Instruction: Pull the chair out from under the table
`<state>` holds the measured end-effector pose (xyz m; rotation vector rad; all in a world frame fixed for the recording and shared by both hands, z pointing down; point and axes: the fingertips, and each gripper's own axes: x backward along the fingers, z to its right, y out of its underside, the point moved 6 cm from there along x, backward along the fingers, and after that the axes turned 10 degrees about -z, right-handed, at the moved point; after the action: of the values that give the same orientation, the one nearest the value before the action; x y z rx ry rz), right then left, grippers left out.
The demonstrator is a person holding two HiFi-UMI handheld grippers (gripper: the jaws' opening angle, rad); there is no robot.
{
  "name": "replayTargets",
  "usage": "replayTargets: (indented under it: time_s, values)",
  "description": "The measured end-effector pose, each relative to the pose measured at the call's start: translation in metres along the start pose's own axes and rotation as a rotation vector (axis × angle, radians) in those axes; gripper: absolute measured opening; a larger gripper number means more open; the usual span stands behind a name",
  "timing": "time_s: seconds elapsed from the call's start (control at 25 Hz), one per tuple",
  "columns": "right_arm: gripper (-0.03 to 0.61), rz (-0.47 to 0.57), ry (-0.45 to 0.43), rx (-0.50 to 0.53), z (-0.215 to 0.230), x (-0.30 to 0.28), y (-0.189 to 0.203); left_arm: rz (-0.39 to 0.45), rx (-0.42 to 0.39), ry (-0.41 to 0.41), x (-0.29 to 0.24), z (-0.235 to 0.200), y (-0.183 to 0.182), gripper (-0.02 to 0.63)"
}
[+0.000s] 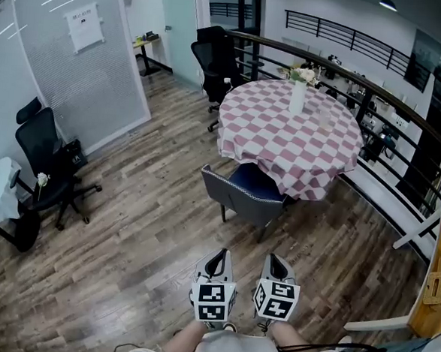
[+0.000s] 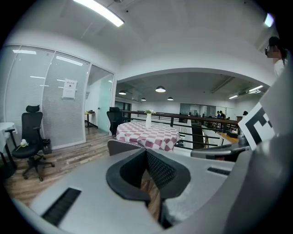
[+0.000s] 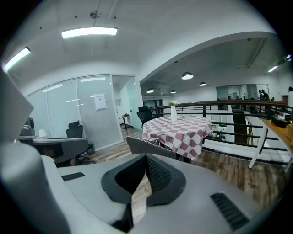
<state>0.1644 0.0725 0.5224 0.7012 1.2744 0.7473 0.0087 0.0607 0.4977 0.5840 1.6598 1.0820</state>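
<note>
One round table [image 1: 283, 142], draped in pink-and-white checks, stands ahead by railing. Blue-grey armchair [image 1: 243, 194] sits at table's near edge, seat partly under drape, back turned toward grippers, well apart from both and straight ahead of them. Left gripper [image 1: 217, 260] and right gripper [image 1: 276, 264] are side by side low in head view, each clenched on nothing, jaws together. White vase [image 1: 297, 98] with flowers stands on tabletop. Paper notice [image 1: 85, 26] on frosted glass wall [image 1: 69, 86] at left; print too small to read.
</note>
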Motion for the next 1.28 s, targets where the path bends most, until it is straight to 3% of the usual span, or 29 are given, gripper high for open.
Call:
replayTargets:
  time_s: [0.36, 0.72, 1.28]
  values:
    - [0.018, -0.024, 0.030, -0.039, 0.011, -0.027, -0.006, -0.027, -0.004, -0.003, -0.032, -0.017, -0.005, 0.000]
    - [0.018, 0.039, 0.015, -0.054, -0.003, -0.071, -0.049, -0.006, -0.020, 0.034, -0.085, -0.050, -0.042, 0.000]
    - [0.018, 0.029, 0.053, -0.097, -0.028, -0.160, -0.108, -0.013, -0.051, 0.097, -0.169, -0.118, -0.097, 0.000]
